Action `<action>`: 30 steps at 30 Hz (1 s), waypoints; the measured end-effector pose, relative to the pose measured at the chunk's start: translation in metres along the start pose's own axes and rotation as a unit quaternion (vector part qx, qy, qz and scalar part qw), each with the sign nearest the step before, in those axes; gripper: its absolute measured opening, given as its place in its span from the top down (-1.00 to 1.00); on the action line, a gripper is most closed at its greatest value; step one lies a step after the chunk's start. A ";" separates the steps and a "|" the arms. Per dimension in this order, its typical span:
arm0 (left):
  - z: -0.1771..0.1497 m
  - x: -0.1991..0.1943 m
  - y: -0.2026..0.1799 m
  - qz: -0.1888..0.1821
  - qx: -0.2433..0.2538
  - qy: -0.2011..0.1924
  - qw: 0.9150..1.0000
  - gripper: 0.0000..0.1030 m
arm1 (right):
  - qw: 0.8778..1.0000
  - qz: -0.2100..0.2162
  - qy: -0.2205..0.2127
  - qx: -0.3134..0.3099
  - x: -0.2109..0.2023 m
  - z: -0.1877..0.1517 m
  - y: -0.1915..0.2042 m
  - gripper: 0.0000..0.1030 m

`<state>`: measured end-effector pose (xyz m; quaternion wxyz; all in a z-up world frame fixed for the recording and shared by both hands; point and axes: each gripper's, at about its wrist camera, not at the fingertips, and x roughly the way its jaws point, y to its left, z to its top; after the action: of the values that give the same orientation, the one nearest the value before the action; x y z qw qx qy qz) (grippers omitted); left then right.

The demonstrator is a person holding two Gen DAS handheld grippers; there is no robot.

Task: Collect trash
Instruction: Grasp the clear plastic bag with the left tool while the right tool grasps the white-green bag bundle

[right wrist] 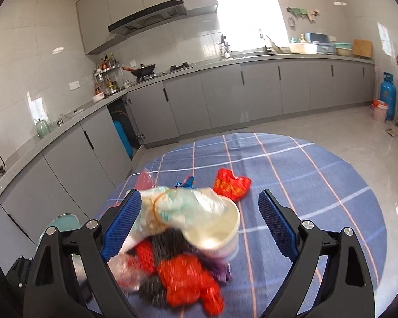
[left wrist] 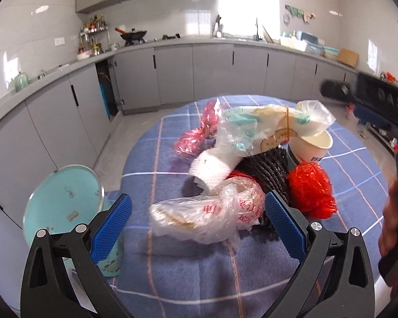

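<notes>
both tools wide, left tool (left wrist: 199,228) around clear bag (left wrist: 199,217); its red print perhaps chinese, blurred.

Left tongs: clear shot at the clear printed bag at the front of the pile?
Probably yes. The left tongs stand open and the clear printed bag lies between the pads at the pile's near edge, nothing in front of it.

Both fisheye views look forward and downward along their own tongs, close over the round surface (left wrist: 172,270), facing the kitchen cabinets. The left wrist view sits nearer the trash pile (left wrist: 252,164); the right wrist view looks across it. Both share the pile (right wrist: 183,241), the surface (right wrist: 305,175) and the cabinets.
</notes>
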<state>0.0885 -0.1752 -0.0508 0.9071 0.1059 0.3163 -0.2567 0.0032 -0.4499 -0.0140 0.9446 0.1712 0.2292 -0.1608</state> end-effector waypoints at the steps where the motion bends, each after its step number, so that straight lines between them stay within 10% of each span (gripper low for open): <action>1: 0.000 0.004 0.001 -0.002 -0.003 0.005 1.000 -0.91 | 1.000 -0.002 0.007 -0.008 0.010 0.002 0.002 -0.70; 10: -0.009 0.028 0.003 -0.028 -0.016 0.041 0.999 -0.17 | 0.997 0.024 0.066 -0.029 0.044 -0.008 0.007 0.43; 17: -0.010 0.021 -0.002 -0.072 -0.013 0.037 0.997 0.60 | 0.998 0.026 0.034 -0.038 0.023 -0.006 0.009 0.46; 30: 0.006 -0.041 0.006 -0.080 -0.023 -0.050 0.995 0.69 | 0.999 -0.002 -0.050 -0.018 -0.043 0.006 0.009 0.46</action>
<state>0.0675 -0.1561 -0.0200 0.9004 0.0465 0.2837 -0.3264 -0.0270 -0.4344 0.0138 0.9575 0.1455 0.1845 -0.1673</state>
